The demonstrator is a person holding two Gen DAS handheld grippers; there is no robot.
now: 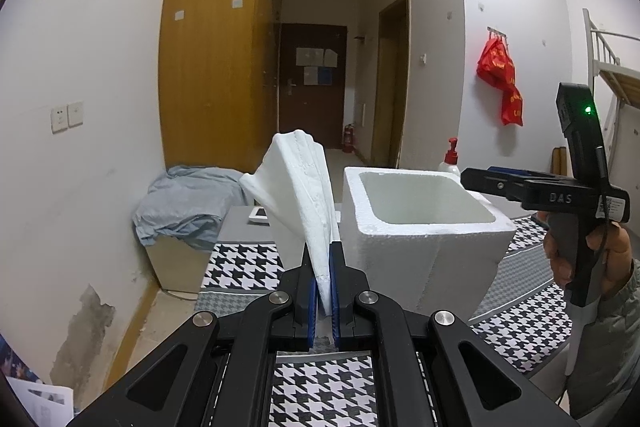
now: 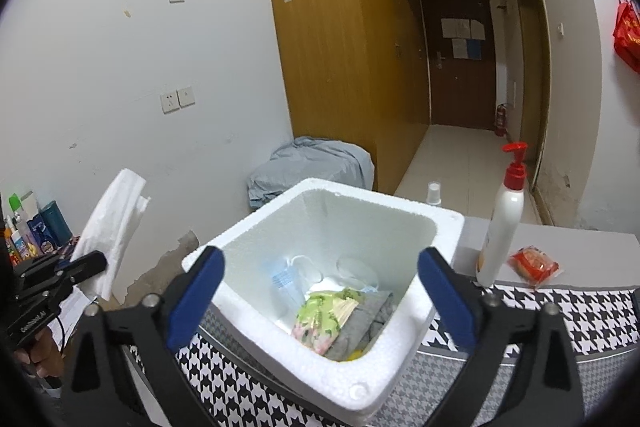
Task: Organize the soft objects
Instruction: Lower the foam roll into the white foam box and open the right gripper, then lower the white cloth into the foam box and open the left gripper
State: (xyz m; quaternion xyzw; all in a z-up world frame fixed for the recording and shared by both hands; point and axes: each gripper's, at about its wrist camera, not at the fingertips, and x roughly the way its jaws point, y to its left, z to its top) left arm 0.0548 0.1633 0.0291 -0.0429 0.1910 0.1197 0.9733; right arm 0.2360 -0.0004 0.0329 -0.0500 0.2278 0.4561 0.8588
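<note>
Right wrist view: houndstooth table cover (image 2: 580, 311) fills lower frame. White foam box (image 2: 340, 367) at centre, open top; inside, blue face mask (image 2: 286, 281), green floral cloth (image 2: 324, 319), grey cloth (image 2: 366, 323). Right gripper (image 2: 320, 291) fingers spread wide either side of box, holding nothing. Lotion bottle (image 2: 502, 223) upright at right, red packet (image 2: 534, 265) beside it. Left wrist view: left gripper (image 1: 323, 279) fingers narrow, pinching white tissue (image 1: 300, 187) at centre, fanned upward, left of box.
</note>
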